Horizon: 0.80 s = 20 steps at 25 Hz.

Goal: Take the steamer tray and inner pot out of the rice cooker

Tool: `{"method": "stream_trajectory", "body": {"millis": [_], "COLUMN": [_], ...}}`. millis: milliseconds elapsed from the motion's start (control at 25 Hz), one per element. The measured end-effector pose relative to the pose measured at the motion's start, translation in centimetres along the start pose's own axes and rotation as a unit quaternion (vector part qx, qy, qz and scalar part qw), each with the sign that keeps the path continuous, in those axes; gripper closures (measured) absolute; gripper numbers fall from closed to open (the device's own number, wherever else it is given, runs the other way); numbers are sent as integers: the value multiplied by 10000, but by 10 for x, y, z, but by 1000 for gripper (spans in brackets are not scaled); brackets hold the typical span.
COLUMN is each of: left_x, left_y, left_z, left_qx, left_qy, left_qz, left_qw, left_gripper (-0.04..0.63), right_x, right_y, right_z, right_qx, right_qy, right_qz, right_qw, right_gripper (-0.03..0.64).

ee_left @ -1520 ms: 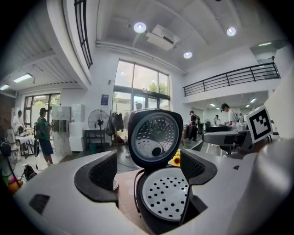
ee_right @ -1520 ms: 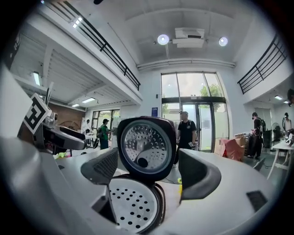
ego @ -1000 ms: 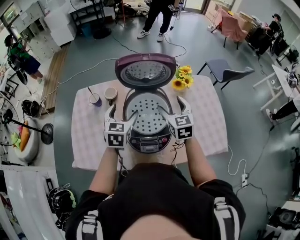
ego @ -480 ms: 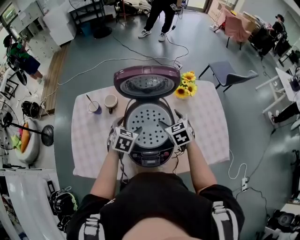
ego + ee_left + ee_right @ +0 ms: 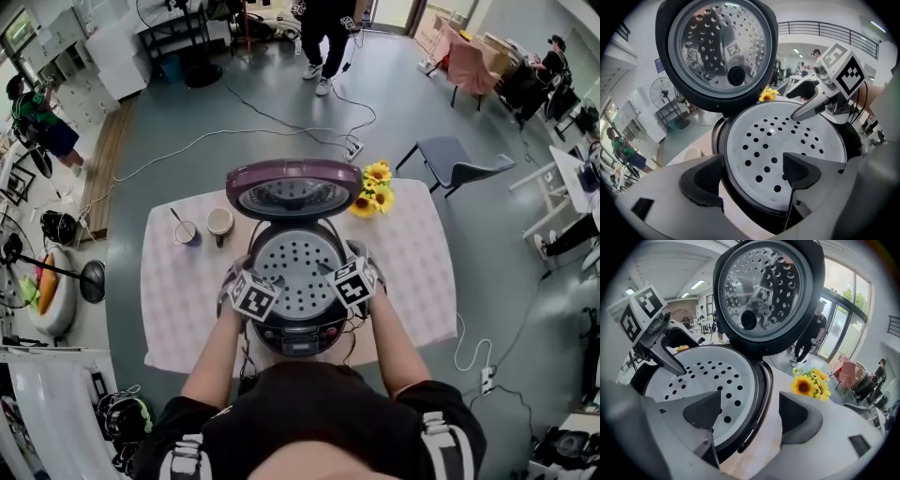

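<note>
Flanking the rice cooker (image 5: 302, 339): a pale cup (image 5: 220, 222) and a purple cup (image 5: 186, 232) with a stick in it stand just left of it on the checked table (image 5: 178, 300); sunflowers (image 5: 373, 192) lie just right of its raised lid.
Lid (image 5: 293, 190): stands open at the cooker's far side, its perforated inner plate turned toward the person.
Steamer tray (image 5: 292, 267): sits flat in the cooker's mouth, holes up; it is round, with no long axis, and hides whatever lies beneath it.
Cooker's facing: control panel toward the person, hinge away.
Left gripper (image 5: 754, 171): jaws wide apart astride the cooker's left rim, one jaw outside the wall, the other above the tray, not closed on it.
Right gripper (image 5: 750, 411): jaws wide apart astride the right rim, the outer jaw over the tablecloth.
Across the tray: the two grippers face each other.
</note>
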<state>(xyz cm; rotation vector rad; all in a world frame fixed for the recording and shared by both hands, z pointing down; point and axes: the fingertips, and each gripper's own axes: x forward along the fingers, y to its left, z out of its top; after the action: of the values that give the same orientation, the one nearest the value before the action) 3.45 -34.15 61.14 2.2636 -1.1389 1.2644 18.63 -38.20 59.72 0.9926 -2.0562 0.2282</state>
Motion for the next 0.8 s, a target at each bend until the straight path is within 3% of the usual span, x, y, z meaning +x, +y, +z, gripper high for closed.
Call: {"method": "stream_trajectory", "body": {"millis": [240,400,600,680,800], "left_x": [2,2,-7,-7,-6], "left_y": [4,4,15,20,26], "left_z": [-3,-8,-8,-9,-16], "left_qx": [342,553,698,646,481], "left_qy": [60,106,-8,-49,9], "left_qz": [394,694,1163,1278,1325], "left_qw": [9986,9960,9908,9897,9900], "left_gripper": [255,276,373,373,311], "right_x": [5,0,-6,-4,-3], "right_y": [-8,-11,-11,-10,-6], "right_z": [-10,-16,-12,-10,-11], "right_qx": [-88,40,61,-41,-38], "right_qy": [225,237,140,112,147], "right_qz": [-237,-326,-473,-561,-580], "right_qw": [9994,9992,9988,9984,9982], "right_gripper": [244,311,340,341,356]}}
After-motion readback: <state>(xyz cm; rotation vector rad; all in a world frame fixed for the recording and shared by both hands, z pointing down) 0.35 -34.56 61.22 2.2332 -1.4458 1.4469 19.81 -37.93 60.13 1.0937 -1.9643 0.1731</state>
